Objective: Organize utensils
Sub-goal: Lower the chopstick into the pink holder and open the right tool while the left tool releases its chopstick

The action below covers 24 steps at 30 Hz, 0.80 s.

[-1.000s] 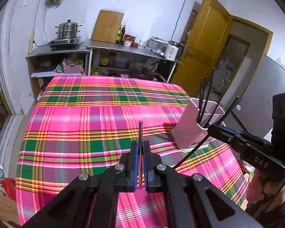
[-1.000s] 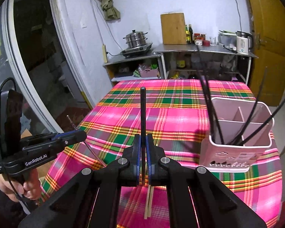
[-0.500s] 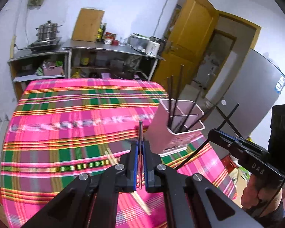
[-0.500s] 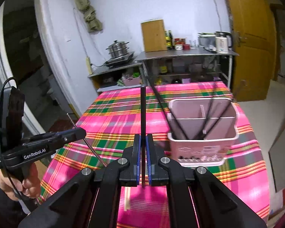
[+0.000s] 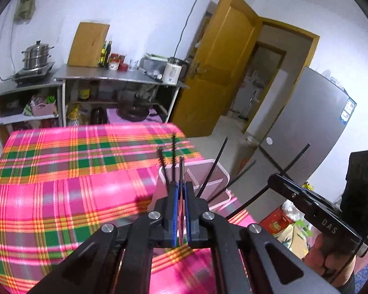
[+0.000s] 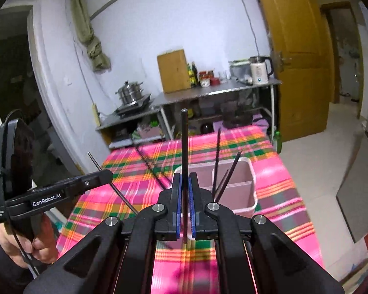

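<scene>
Left tool (image 5: pixel 181 196) pinching one thin dark chopstick (image 5: pixel 181 171), right tool (image 6: pixel 184 191) clamped on another chopstick (image 6: pixel 184 147). Both up above the near side of the pink holder (image 6: pixel 243 183), already stuffed with chopsticks, sitting on the plaid table (image 6: pixel 277 171).

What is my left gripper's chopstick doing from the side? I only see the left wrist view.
Observer: In the right wrist view, the left gripper is shut on a thin chopstick that crosses its jaws at a slant, with the upper tip poking out above.
Operator: How does the right one hold its stick?
Observer: The right gripper is shut on a black chopstick that runs straight out between its pads.
Operator: Where does that stick sit against the holder?
Observer: In that view it lines up with the left edge of the pink holder, where the standing chopsticks lean.
</scene>
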Available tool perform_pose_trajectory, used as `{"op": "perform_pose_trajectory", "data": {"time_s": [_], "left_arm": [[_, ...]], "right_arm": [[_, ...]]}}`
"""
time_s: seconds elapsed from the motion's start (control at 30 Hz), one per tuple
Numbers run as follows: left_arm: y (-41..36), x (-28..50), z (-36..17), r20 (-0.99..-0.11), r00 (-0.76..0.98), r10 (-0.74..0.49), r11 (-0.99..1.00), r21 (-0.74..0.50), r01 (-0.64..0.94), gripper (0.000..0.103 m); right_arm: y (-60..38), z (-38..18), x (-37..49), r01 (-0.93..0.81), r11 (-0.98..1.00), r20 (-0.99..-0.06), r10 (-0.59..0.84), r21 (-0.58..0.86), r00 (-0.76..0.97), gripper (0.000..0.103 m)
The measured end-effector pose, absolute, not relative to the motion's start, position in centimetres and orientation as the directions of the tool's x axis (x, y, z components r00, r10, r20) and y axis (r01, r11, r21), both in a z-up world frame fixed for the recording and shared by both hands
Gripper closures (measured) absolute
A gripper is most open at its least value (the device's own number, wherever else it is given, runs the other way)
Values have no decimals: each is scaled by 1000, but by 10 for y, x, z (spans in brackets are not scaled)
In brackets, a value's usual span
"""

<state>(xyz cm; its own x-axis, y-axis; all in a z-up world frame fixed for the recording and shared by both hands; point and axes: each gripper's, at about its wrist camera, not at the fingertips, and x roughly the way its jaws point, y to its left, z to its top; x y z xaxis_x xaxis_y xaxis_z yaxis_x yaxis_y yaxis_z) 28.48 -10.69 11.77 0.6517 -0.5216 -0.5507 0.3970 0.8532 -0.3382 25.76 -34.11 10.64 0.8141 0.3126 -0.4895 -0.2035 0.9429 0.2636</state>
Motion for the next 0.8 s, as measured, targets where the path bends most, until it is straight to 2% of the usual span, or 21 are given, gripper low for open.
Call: {"op": "perform_pose_trajectory", "data": {"time_s": [0.33, 0.8], "left_arm": [[-125, 313, 138, -504, 686, -524, 851, -338, 402, 99], [-147, 332, 89, -560, 666, -493, 870, -305, 387, 98]], "right_arm": [[-362, 133, 283, -180, 945, -419, 284, 272, 862, 98], [-358, 88, 314, -158, 947, -483, 281, 279, 829, 98]]}}
